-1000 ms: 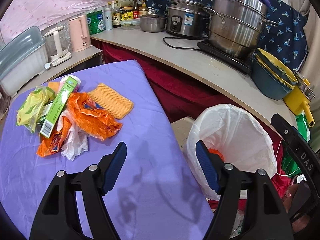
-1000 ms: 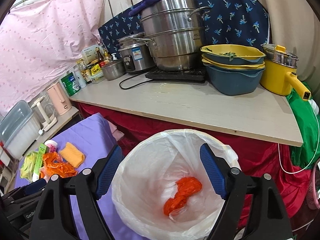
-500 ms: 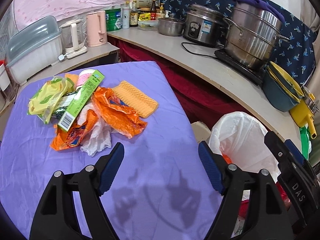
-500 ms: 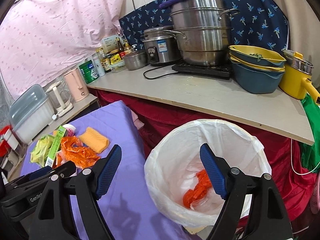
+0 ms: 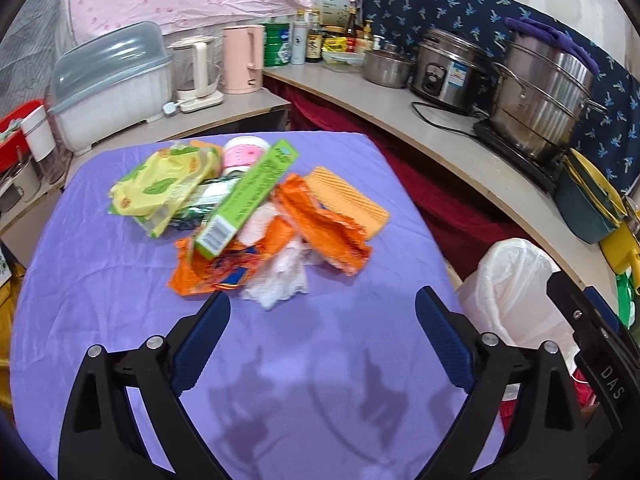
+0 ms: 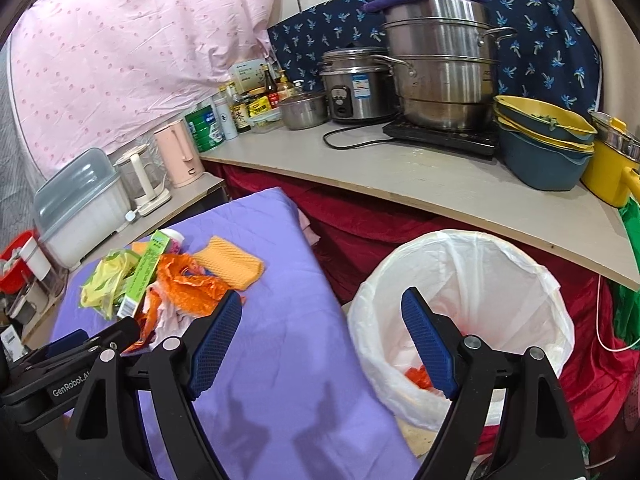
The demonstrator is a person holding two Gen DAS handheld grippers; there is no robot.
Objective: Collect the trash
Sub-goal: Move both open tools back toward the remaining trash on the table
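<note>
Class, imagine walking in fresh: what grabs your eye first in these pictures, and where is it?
First, the bright trash heap in the middle of the purple table, with a green box on top. Next, the white-lined bin beside the table, orange trash at its bottom. Behind, big steel pots crowd the counter.

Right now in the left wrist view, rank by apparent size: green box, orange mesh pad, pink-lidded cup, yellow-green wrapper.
1. yellow-green wrapper, the widest spread
2. green box and orange mesh pad look about alike, so I won't rank them; the pad is partly covered by an orange wrapper
3. pink-lidded cup, mostly hidden, smallest showing
</note>
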